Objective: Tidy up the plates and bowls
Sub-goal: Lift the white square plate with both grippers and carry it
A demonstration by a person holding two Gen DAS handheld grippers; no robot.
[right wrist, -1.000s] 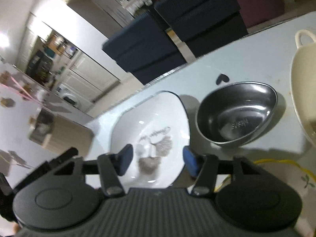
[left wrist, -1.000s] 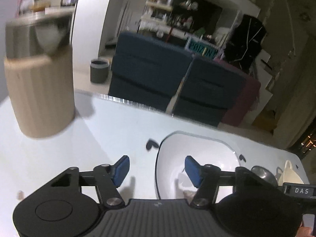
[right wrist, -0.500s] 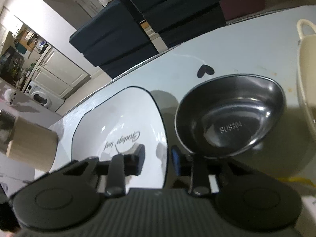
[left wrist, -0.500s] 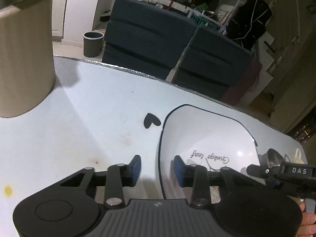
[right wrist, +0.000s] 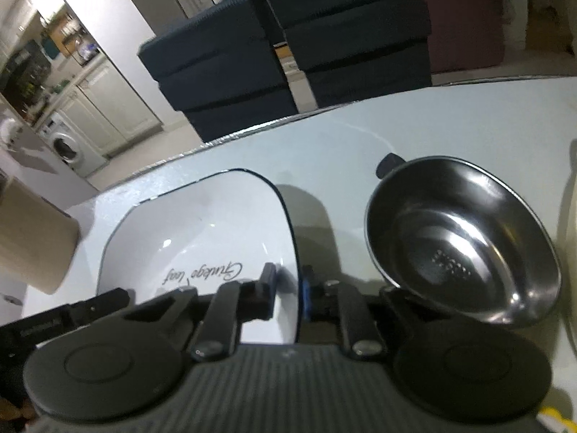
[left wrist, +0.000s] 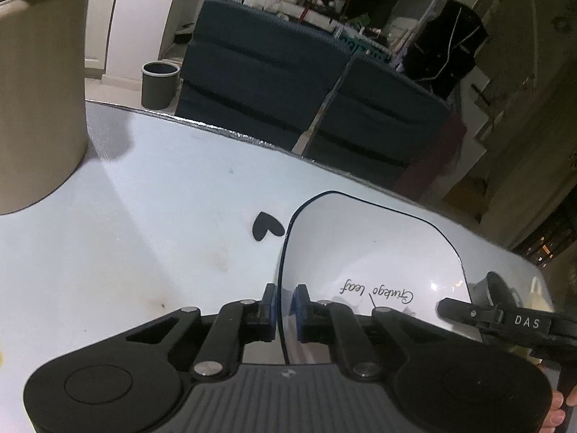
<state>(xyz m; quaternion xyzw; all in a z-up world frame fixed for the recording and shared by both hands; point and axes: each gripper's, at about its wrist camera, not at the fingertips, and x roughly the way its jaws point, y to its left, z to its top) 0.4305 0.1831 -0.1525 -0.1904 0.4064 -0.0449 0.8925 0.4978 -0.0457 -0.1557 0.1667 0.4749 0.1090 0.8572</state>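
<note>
At the far left of the pale worktop (left wrist: pixel 151 216) a beige ribbed container (left wrist: pixel 36 108) is seen standing upright, well apart from the dishes. A small black heart-shaped mark (left wrist: pixel 266 226) is found on the worktop just beside the far left corner of a white plate (left wrist: pixel 368 252), which is square with rounded corners, edged in a dark line and lettered with script. The plate's left rim is straddled by the left gripper (left wrist: pixel 283 299), whose jaws are closing, the rim being caught between the blue pads with one pad outside and one inside the plate. The opposite, right rim of the same plate (right wrist: pixel 216 238) is taken by the right gripper (right wrist: pixel 290 283), whose jaws are likewise closing on the rim that lies between them. Part of the right gripper is also seen from the left wrist view, over the plate's right side. Further right, a steel bowl (right wrist: pixel 465 238) is seen beside the plate, apart from it; whether it rests flat or tilted cannot be told. At the far right edge a sliver of a cream dish (right wrist: pixel 571 252) is visible. Beyond the worktop's far edge, dark blue chairs (left wrist: pixel 259 79) are seen.
</note>
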